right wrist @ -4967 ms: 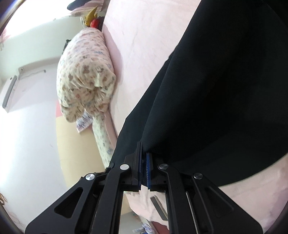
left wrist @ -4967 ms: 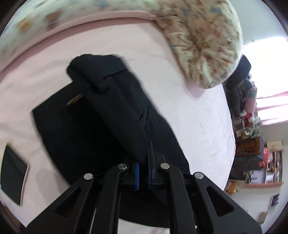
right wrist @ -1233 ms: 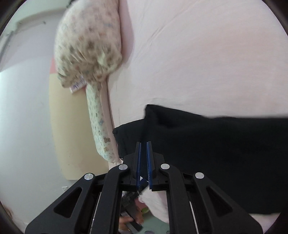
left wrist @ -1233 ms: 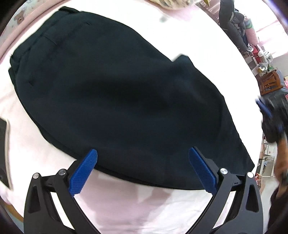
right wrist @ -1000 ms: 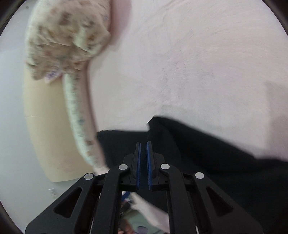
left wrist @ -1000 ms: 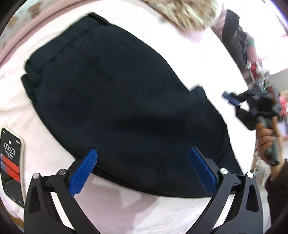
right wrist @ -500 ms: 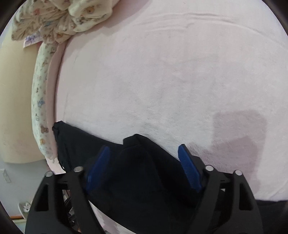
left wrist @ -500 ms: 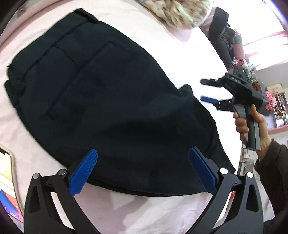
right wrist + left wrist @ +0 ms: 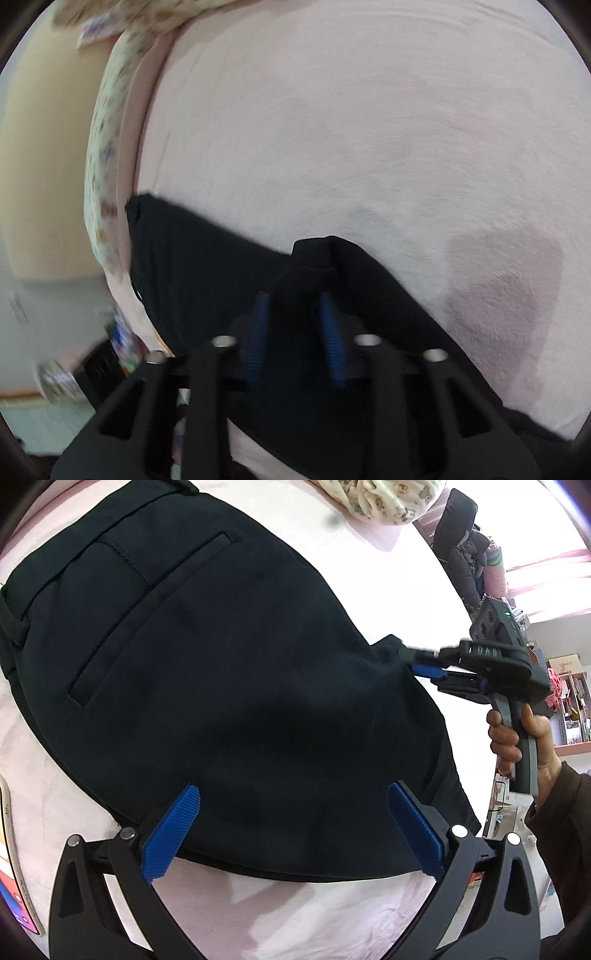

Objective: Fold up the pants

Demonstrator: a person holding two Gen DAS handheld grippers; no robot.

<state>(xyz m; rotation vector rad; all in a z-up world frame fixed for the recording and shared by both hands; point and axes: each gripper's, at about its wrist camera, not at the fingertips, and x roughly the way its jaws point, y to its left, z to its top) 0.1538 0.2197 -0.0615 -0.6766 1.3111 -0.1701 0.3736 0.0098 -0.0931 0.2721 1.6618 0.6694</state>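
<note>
The black pants [image 9: 229, 672] lie folded on the pink bed [image 9: 303, 915], filling the middle of the left wrist view, waistband at the upper left. The left tongs [image 9: 291, 830] stand wide open at the bottom centre, pads just above the pants' near edge, holding nothing. At the right, the right tongs [image 9: 413, 661], held in a hand [image 9: 517, 734], have just been closing on the pants' peaked corner. In the right wrist view a ridge of cloth [image 9: 314, 266] sits pinched between the blue pads [image 9: 258, 332].
</note>
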